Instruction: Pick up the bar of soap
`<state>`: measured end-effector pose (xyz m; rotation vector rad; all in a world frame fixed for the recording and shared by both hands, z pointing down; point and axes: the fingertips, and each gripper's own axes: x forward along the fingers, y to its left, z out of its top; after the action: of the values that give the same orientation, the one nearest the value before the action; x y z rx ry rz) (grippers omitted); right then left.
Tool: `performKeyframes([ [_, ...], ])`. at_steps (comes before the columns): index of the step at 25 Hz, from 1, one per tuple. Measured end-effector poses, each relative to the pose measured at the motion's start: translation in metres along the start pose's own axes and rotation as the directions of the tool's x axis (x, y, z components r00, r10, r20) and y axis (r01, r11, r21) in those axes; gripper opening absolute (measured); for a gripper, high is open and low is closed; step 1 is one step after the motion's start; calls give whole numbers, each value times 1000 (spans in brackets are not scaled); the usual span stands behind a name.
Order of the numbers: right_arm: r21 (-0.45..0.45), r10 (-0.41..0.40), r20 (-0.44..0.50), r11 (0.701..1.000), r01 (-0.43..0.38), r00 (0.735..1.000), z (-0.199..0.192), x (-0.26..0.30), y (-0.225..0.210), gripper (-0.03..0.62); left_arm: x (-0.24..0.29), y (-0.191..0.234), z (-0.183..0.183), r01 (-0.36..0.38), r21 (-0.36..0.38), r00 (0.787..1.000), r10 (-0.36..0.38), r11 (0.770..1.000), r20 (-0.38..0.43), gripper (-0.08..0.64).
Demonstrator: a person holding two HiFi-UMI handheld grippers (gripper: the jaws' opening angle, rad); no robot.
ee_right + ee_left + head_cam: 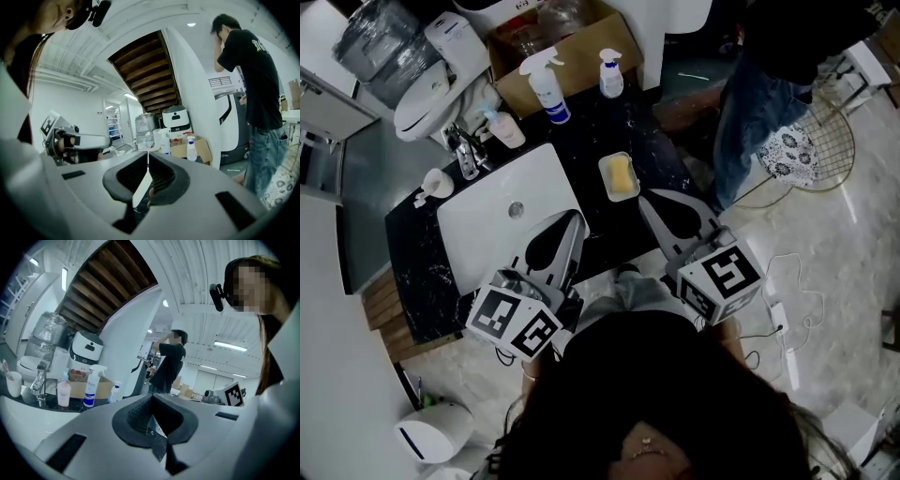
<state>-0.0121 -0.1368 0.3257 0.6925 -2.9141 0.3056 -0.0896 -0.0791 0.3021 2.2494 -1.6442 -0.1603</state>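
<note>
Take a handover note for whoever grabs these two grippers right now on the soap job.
Left gripper: shut, empty, by the right edge of the sink.
Right gripper: shut, empty, close to the dish but not touching it.
Soap: yellow bar lying in the white dish on the black counter, right of the sink, untouched.
Done: nothing picked up yet.
Left: open a gripper, probably the right one since it looks nearer, close on the bar and lift.
</note>
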Motion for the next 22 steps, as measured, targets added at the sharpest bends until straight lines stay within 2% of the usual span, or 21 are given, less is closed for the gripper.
performKeyframes([
  [8,11,14,-45,1000,-13,999,-3,34,-18,11,8,35,12,-54,-19,998,55,998,15,5],
  [22,68,-88,-173,993,101,981,-41,83,-41,11,19,84,28,35,-36,999,-36,999,-13,4],
])
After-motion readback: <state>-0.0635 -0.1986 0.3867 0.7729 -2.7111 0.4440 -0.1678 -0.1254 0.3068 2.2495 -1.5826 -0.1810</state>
